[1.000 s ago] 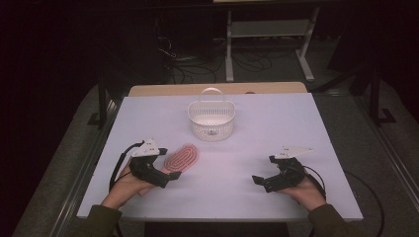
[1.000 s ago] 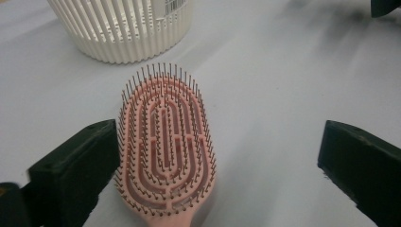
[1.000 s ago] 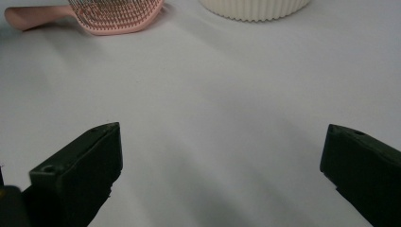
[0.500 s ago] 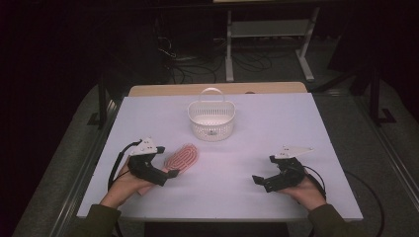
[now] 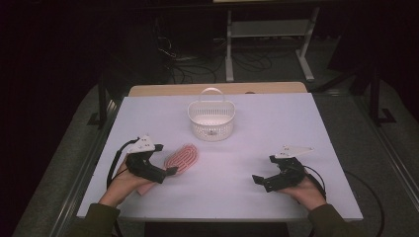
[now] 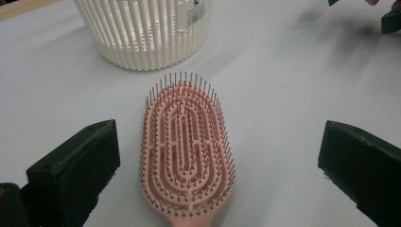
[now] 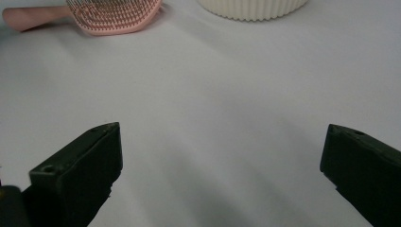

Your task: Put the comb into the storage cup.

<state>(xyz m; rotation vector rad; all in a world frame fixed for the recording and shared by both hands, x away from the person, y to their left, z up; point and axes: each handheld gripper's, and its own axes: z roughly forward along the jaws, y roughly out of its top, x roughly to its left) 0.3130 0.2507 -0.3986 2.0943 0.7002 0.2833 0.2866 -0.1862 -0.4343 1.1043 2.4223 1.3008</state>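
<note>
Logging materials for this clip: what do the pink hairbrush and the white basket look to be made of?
The hairbrush looks like moulded plastic, matt pink, with an open looped frame; its thin dark bristles could be plastic or metal, hard to tell. The basket looks like rigid plastic, off-white with a slight sheen: thin moulded vertical slats, a one-piece hoop handle and a barcode sticker on its wall.

White sticker with barcode on wall of white basket [image 6: 142, 33], seen in left gripper view; line of small print above bars, possibly starting "QUAN", too blurred to read for sure. No other legible text, brand, number or sign anywhere.
</note>
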